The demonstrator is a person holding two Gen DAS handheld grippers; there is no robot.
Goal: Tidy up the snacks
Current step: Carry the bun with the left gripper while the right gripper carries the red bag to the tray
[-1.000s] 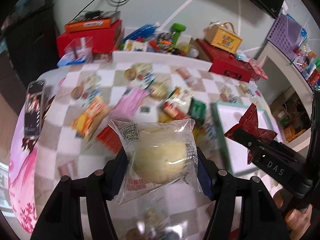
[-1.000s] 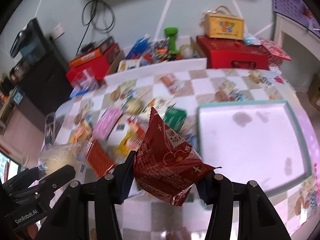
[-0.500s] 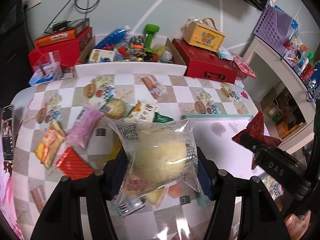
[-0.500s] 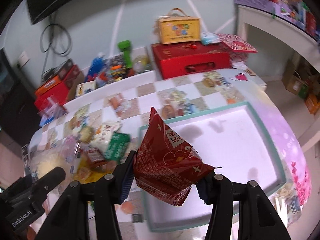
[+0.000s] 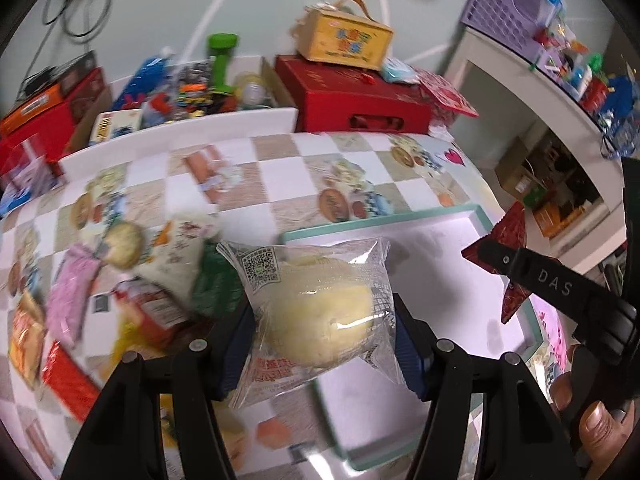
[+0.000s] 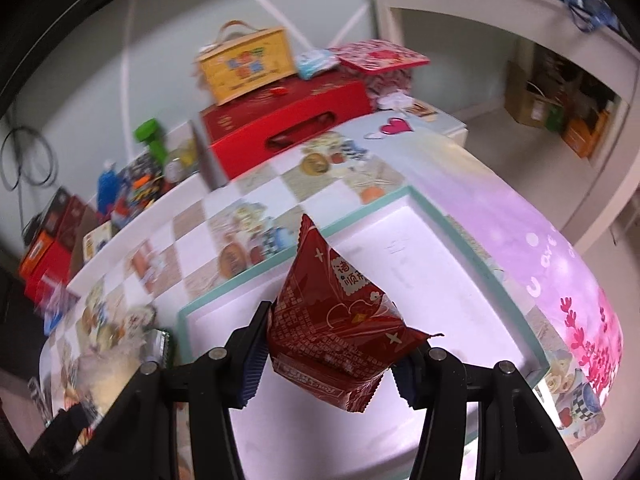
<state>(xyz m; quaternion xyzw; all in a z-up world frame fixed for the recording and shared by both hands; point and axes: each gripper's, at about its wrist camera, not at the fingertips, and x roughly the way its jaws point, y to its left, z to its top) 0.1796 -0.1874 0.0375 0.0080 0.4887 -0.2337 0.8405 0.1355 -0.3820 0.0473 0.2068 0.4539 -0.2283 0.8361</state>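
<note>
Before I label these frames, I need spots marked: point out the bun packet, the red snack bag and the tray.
bun packet (image 5: 320, 312), left wrist view, on the bun.
red snack bag (image 6: 336, 328), right wrist view, bag's front.
tray (image 6: 460, 240), right wrist view, far green rim.

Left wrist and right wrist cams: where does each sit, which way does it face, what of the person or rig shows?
Left wrist: on the left gripper, looking down along its fingers at the clear-wrapped bun it grips, above the tray; the right gripper and a hand show at right.
Right wrist: on the right gripper, looking down past the red packet it grips into the tray; the left gripper shows dark at lower left.
Shared: tray, checkered tablecloth, red box, yellow box.
</note>
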